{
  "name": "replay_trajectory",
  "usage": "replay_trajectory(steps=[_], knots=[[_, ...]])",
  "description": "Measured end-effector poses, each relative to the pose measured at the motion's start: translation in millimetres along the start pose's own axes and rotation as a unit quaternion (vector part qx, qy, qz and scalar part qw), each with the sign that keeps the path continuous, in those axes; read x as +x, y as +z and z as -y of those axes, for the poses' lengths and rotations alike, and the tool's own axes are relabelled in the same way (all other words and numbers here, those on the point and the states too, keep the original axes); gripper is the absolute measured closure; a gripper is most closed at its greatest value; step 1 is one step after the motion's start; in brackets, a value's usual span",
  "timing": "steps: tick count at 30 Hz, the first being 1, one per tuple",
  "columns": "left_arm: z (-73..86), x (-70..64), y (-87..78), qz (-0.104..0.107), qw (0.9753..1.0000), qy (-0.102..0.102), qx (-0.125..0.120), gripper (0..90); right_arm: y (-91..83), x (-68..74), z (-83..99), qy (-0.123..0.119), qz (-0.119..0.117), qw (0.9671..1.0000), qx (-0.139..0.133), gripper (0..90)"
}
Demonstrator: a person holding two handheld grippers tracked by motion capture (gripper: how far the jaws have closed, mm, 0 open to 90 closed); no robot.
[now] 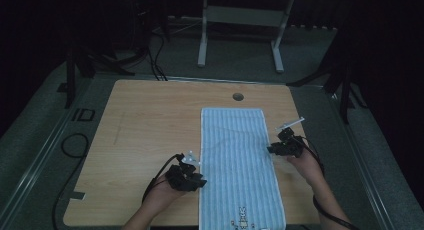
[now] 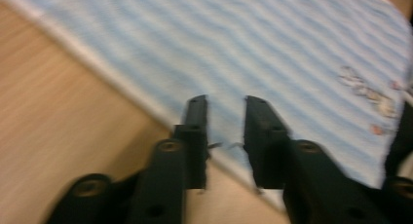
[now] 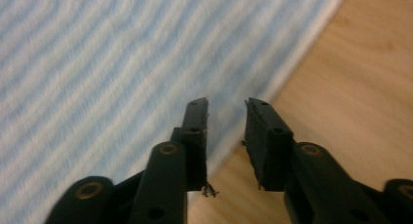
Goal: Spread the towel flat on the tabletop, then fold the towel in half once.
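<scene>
From the high view, the striped towel (image 1: 239, 165) is lying lengthwise on the tabletop (image 1: 150, 125) between the left gripper (image 1: 196, 176) and right gripper (image 1: 272, 149). In the left gripper view, its jaws are standing apart over the hem. In the right gripper view — likewise apart, straddling the opposite edge.

The table (image 1: 150, 120) lies bare from nine to twelve o'clock, open for any pass. A striped towel (image 1: 235, 155) runs flat from centre to six o'clock, low enough to cross over. The left gripper (image 1: 197, 177) at seven and right gripper (image 1: 272, 149) at three flank its edges, jaws parted over the hems. A small hole (image 1: 238, 96) sits at twelve.
</scene>
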State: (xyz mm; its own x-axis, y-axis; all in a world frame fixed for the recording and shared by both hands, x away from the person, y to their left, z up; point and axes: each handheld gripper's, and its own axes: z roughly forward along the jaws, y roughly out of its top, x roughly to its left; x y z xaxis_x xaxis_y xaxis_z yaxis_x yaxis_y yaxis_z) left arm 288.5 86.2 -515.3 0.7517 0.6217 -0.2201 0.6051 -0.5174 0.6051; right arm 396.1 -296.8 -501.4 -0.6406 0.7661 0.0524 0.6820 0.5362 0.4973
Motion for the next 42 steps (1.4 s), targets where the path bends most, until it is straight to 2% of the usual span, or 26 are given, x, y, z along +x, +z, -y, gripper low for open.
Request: replay_trajectory(steps=[2, 5, 7, 10, 15, 18, 20, 23, 26, 30, 32, 37, 39, 42], knots=[[0.6, 11.5, -2.3, -0.009, 0.9998, -0.016, -0.004, 58.9, -5.4, -4.6, 8.3, 0.007, -0.004, 0.9999, -0.01, 66.8], [-0.3, 24.4, -3.1, -0.035, 0.9991, -0.024, -0.002, 58.7, -11.8, -10.0, 16.5, 0.021, -0.002, 0.9996, -0.017, 65.6], [-2.2, 30.4, -2.7, -0.04, 0.9986, -0.034, -0.004, 57.0, -13.9, -10.6, 19.0, 0.024, 0.004, 0.9996, -0.014, 62.7], [-7.9, 38.0, 1.4, -0.051, 0.9979, -0.041, 0.002, 47.2, -14.2, -11.2, 18.7, 0.024, 0.003, 0.9996, -0.013, 57.4], [-22.1, 54.2, 12.6, -0.065, 0.9964, -0.055, 0.005, 46.0, -7.0, -19.2, 10.8, 0.035, 0.001, 0.9993, -0.008, 53.9], [-33.0, 59.5, 21.1, -0.07, 0.996, -0.054, 0.01, 45.9, 1.3, -25.1, 3.1, 0.044, 0.002, 0.999, 0.001, 53.1], [-40.4, 62.9, 26.6, -0.078, 0.9957, -0.048, 0.012, 46.0, 6.8, -29.0, -3.1, 0.044, 0.011, 0.999, 0.004, 53.1], [-50.2, 69.8, 34.6, -0.086, 0.9948, -0.054, 0.01, 45.9, 14.3, -35.2, -11.9, 0.059, 0.013, 0.9982, 0.008, 52.8], [-58.3, 75.6, 42.6, -0.094, 0.9937, -0.061, 0.006, 45.9, 22.8, -36.6, -19.2, 0.062, 0.012, 0.9979, 0.015, 50.8], [-66.4, 79.2, 51.0, -0.099, 0.9929, -0.065, 0.008, 46.0, 30.9, -33.8, -24.7, 0.057, 0.017, 0.9979, 0.025, 49.8], [-71.4, 80.4, 56.9, -0.104, 0.9927, -0.06, 0.012, 46.0, 35.8, -31.4, -28.5, 0.054, 0.023, 0.9979, 0.028, 49.8], [-75.5, 82.8, 66.7, -0.122, 0.9906, -0.061, 0.012, 47.6, 45.7, -29.2, -33.3, 0.047, 0.038, 0.9973, 0.041, 51.4], [-77.7, 82.5, 67.9, -0.125, 0.9904, -0.057, 0.016, 48.0, 46.1, -29.6, -34.8, 0.052, 0.037, 0.9971, 0.041, 55.6], [-78.2, 78.6, 70.5, -0.139, 0.9894, -0.041, 0.013, 54.4, 47.0, -26.0, -36.6, 0.037, 0.046, 0.9973, 0.043, 66.2]])
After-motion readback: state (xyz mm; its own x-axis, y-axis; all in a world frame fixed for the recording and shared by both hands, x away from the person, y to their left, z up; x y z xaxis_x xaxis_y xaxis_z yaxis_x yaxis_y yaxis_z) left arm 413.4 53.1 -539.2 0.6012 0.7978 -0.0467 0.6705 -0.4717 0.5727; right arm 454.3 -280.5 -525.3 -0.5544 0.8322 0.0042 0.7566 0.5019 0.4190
